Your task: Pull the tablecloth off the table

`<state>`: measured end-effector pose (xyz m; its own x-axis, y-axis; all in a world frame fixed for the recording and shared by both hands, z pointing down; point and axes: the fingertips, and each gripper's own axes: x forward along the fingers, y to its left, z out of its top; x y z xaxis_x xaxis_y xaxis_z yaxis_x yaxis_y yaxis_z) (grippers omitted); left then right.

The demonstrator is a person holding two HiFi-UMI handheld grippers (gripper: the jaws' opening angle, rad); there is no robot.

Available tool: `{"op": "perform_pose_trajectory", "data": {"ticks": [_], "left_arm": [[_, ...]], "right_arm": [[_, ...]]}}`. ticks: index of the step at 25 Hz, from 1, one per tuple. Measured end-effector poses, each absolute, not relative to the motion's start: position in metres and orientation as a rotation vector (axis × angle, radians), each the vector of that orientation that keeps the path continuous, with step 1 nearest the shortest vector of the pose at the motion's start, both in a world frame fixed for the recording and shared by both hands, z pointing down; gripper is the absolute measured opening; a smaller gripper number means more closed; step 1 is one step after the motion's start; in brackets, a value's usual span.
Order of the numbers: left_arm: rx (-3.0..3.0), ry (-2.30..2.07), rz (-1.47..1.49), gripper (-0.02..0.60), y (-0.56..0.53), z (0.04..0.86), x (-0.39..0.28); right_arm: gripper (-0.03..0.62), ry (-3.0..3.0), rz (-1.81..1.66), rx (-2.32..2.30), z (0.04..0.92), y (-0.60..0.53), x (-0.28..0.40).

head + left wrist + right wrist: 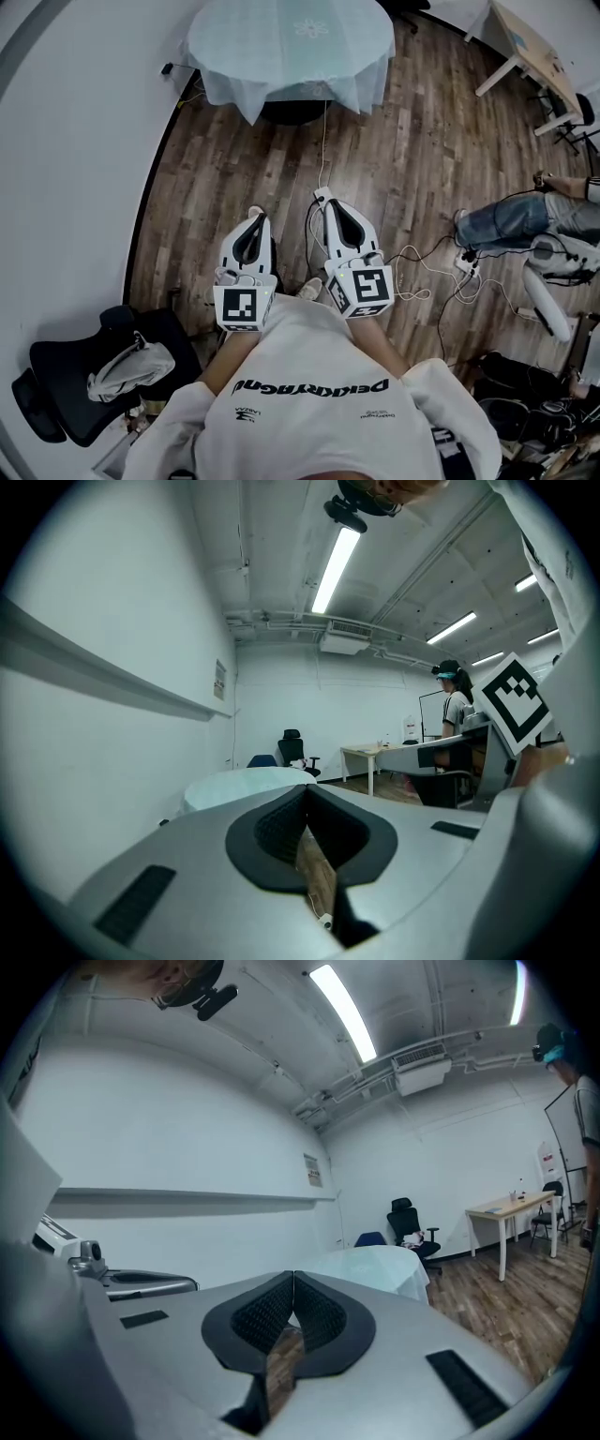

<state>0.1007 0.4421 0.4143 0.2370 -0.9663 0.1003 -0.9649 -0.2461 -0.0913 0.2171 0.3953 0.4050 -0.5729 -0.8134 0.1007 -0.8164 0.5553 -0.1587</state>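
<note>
A round table under a pale blue-white tablecloth (pixel 291 47) stands at the far end of the wooden floor, well ahead of both grippers. The tablecloth (pixel 244 785) shows low in the left gripper view, and the tablecloth (pixel 370 1267) sits beyond the jaws in the right gripper view. My left gripper (pixel 254 215) is held at waist height, jaws closed tip to tip with nothing between them. My right gripper (pixel 323 196) is beside it, also shut and empty. Both point roughly level toward the table, far short of it.
A white wall runs along the left. A black office chair (pixel 94 375) with a bag stands at my left. Cables and a power strip (pixel 466 265) lie on the floor to the right, near a seated person's legs (pixel 506 220). A wooden desk (pixel 534 42) stands far right.
</note>
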Motion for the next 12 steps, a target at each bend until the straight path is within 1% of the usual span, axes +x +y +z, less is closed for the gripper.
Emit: {"op": "perform_pose_trajectory", "data": {"ticks": [7, 12], "left_arm": [[-2.485, 1.869, -0.182, 0.015, 0.387, 0.412, 0.097], [-2.503, 1.847, -0.165, 0.015, 0.328, 0.415, 0.076]], "right_arm": [[0.034, -2.722, 0.246, 1.458, 0.405, 0.343, 0.207], [0.034, -2.71, 0.258, 1.46, 0.41, 0.283, 0.181]]}}
